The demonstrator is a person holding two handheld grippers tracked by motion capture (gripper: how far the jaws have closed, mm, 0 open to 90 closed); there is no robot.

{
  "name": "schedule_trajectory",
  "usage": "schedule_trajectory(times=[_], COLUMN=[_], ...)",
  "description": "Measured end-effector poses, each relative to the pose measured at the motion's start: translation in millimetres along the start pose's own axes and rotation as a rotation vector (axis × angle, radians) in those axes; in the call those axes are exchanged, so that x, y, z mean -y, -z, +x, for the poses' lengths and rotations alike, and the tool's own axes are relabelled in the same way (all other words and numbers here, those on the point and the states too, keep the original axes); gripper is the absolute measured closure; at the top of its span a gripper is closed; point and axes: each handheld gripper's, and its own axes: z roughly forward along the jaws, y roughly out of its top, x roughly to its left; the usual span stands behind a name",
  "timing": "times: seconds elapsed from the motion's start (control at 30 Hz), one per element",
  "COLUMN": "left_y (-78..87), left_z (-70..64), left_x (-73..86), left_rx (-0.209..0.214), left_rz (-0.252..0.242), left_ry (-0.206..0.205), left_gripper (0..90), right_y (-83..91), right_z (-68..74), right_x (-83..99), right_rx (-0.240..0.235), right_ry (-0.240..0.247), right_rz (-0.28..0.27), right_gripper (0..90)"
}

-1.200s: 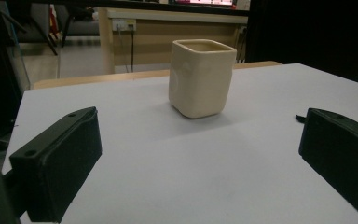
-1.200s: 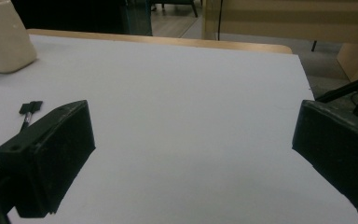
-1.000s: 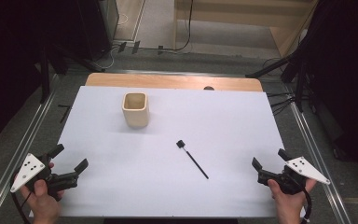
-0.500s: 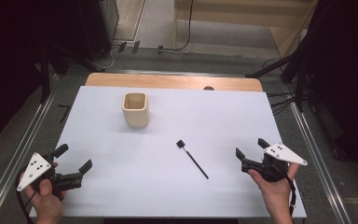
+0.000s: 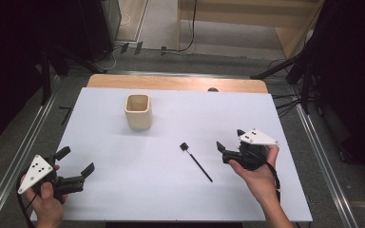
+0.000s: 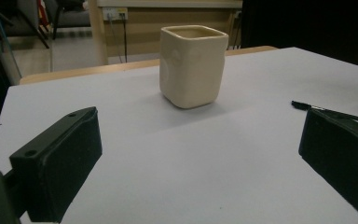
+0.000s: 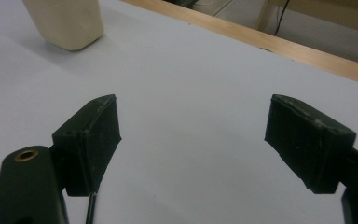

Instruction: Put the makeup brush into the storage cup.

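Observation:
A cream square cup (image 5: 138, 110) stands upright on the white table top (image 5: 266, 109), left of centre toward the far side. A thin black stick with a small square head (image 5: 197, 161) lies flat near the middle. My right gripper (image 5: 230, 139) hovers just right of the stick, open and empty; in its own view (image 7: 193, 140) the stick's end (image 7: 92, 207) shows under the left jaw and the cup (image 7: 65, 21) sits far left. My left gripper (image 5: 76, 160) is open and empty at the near left corner, facing the cup (image 6: 193, 65) and stick (image 6: 335, 112).
A wooden strip (image 5: 176, 83) runs along the table's far edge. Metal rails (image 5: 323, 156) flank both sides, with dark stands and cables on the floor beyond. A wide stretch of white surface lies between the left gripper and the cup.
My right gripper has moved left and a little farther in from the right edge, ending close beside the stick. The left gripper has barely shifted. Cup and stick have not moved.

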Motion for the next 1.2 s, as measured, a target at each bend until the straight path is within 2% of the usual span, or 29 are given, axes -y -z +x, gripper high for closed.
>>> schedule_trajectory(times=[0.3, 0.43, 0.6, 0.63, 0.7, 0.77, 0.8, 0.9, 0.93, 1.03, 1.13, 1.17, 1.2], left_y=[-0.2, 0.3, -0.1, -0.2, 0.0, 0.1, 0.0, -0.3, -0.4, -1.2, -2.0, -2.0, -2.0], left_z=[0.9, 0.5, 0.8, 1.2, 1.4, 1.5, 1.9, 2.3, 2.4, 2.3, 2.2, 2.2, 2.2], left_x=[0.0, -0.6, -0.5, -0.3, -0.3, -0.4, -0.2, 0.1, 0.2, 0.3, 0.4, 0.4, 0.5], left_rx=[0.000, 0.000, -0.001, 0.001, 0.001, 0.001, 0.002, 0.001, 0.002, 0.002, 0.006, 0.006, 0.006], left_rz=[0.004, 0.004, 0.007, 0.009, 0.010, 0.011, 0.011, 0.014, 0.015, 0.017, 0.021, 0.021, 0.022], left_ry=[-0.002, -0.001, 0.002, 0.003, 0.004, 0.003, 0.005, 0.007, 0.008, 0.007, 0.005, 0.005, 0.005], left_gripper=[0.0, 0.0, 0.0, 0.0, 0.0, 0.0, 0.0, 0.0, 0.0, 0.0, 0.0, 0.0, 0.0], right_y=[-21.0, -29.3, -36.6, -40.4, -41.7, -45.2, -49.2, -53.7, -58.4, -62.6, -70.0, -70.0, -73.5], right_z=[14.8, 16.2, 20.3, 23.9, 25.5, 28.8, 30.7, 32.6, 34.8, 36.5, 38.0, 38.0, 40.4], right_x=[-13.8, -17.2, -22.3, -25.3, -26.2, -28.0, -29.1, -29.0, -28.4, -27.7, -28.1, -28.1, -28.0], right_rx=[-0.025, -0.045, -0.061, -0.056, -0.055, -0.059, -0.080, -0.103, -0.121, -0.127, -0.163, -0.163, -0.168], right_ry=[0.030, 0.030, 0.058, 0.091, 0.095, 0.099, 0.092, 0.088, 0.085, 0.087, 0.065, 0.065, 0.075], right_rz=[0.079, 0.110, 0.145, 0.169, 0.181, 0.206, 0.232, 0.260, 0.291, 0.315, 0.368, 0.368, 0.388], right_gripper=[20.7, 23.7, 26.0, 28.1, 28.7, 32.2, 36.2, 39.2, 41.5, 43.7, 50.2, 50.2, 54.0])
